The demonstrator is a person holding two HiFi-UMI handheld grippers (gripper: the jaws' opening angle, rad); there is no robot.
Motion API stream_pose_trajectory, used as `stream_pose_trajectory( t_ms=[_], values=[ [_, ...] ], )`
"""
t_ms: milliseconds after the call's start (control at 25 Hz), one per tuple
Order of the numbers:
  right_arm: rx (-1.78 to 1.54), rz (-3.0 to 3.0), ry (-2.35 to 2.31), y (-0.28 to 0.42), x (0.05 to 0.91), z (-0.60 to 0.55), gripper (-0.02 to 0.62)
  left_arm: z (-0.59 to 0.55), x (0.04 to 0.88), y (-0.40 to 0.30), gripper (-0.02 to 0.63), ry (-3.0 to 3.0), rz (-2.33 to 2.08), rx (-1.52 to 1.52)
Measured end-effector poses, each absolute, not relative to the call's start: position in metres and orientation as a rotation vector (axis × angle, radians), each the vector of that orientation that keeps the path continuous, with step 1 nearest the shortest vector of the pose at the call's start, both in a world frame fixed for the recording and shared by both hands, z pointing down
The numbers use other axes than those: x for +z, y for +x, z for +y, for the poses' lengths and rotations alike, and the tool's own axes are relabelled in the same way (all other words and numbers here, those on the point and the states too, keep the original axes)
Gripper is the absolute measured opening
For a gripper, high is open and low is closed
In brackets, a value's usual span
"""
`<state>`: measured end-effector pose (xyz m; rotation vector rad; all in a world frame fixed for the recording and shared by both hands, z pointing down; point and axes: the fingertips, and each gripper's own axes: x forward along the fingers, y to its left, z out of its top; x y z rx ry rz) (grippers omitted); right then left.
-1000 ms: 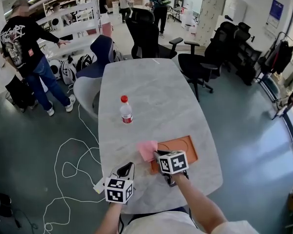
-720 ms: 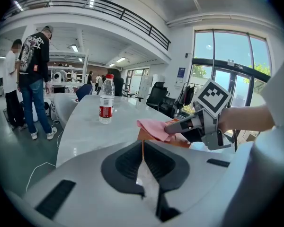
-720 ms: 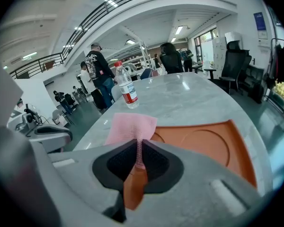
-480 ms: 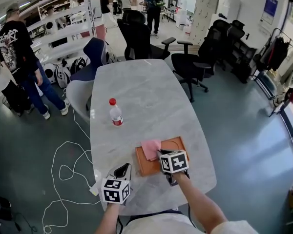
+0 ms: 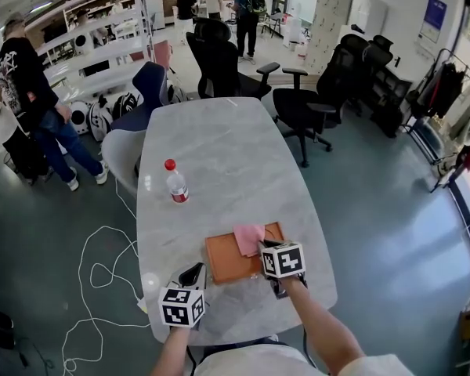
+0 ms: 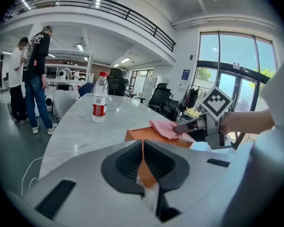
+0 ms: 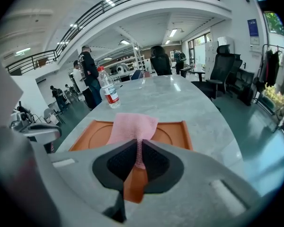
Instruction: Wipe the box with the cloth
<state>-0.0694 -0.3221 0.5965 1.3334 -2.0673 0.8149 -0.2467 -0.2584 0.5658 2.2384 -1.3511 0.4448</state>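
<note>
The left claw [image 5: 194,273] points forward and slightly down, its jaws together with nothing held between them. The right claw [image 5: 262,247] tips down more steeply, its jaws pinched on a fold of the cloth [image 5: 247,237]. The left forearm [image 5: 172,351] and right forearm [image 5: 321,331] reach forward, the right stretched farther.
</note>
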Motion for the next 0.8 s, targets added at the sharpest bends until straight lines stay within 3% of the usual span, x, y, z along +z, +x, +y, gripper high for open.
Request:
stream_pose_trajectory(
  t_ms=[440, 800],
  values=[
    [0.785, -2.02, 1.393, -0.021, 0.596, -0.32, 0.034, -0.248, 0.567, -0.224, 0.015, 2.235, -1.351, 0.444],
    [0.806, -2.115, 1.382, -0.023, 0.582, -0.315, 0.034, -0.237, 0.569, -0.221, 0.015, 2.224, -1.376, 0.459]
  ],
)
